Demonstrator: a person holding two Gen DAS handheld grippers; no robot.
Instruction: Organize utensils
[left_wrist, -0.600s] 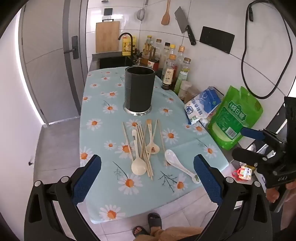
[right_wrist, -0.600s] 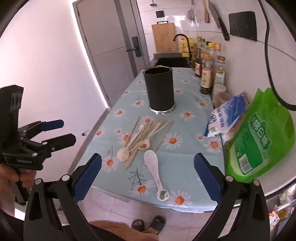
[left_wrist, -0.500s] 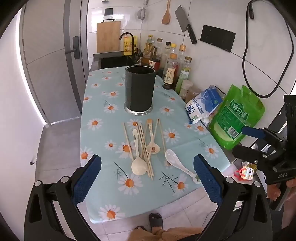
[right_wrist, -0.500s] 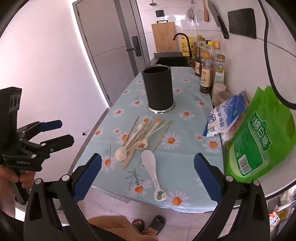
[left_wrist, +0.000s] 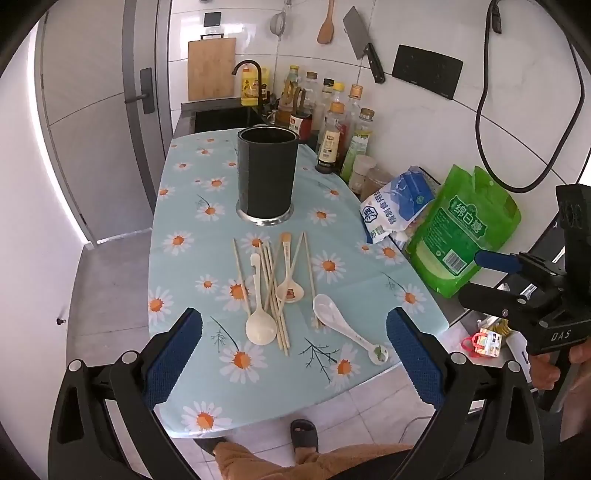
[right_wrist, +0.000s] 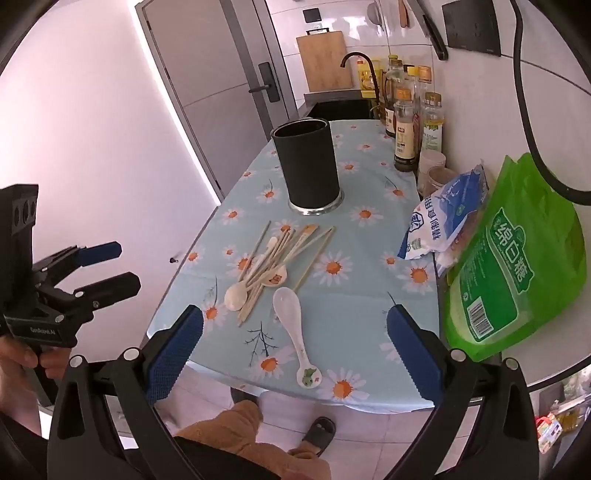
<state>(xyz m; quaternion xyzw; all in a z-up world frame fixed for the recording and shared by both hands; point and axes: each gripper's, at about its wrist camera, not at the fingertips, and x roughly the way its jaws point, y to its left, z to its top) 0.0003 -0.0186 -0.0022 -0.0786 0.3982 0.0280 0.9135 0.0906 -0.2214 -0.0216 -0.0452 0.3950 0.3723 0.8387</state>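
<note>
On the daisy-print tablecloth (left_wrist: 184, 206), a loose pile of wooden chopsticks (left_wrist: 271, 286), a cream spoon (left_wrist: 260, 325) and a small printed spoon (left_wrist: 290, 290) lies just in front of the upright black utensil holder (left_wrist: 266, 181). A white ceramic spoon (left_wrist: 345, 326) lies apart, nearer the table edge. The left gripper (left_wrist: 293, 363) and the right gripper (right_wrist: 293, 360) both hover short of the table, fingers spread wide and holding nothing. A green sugar bag (right_wrist: 517, 266) and a blue-white salt bag (right_wrist: 443, 218) lean by the wall.

left wrist: above table's (left_wrist: 177, 288) near edge, facing far end | right wrist: same, from right | shared: whole tabletop
</note>
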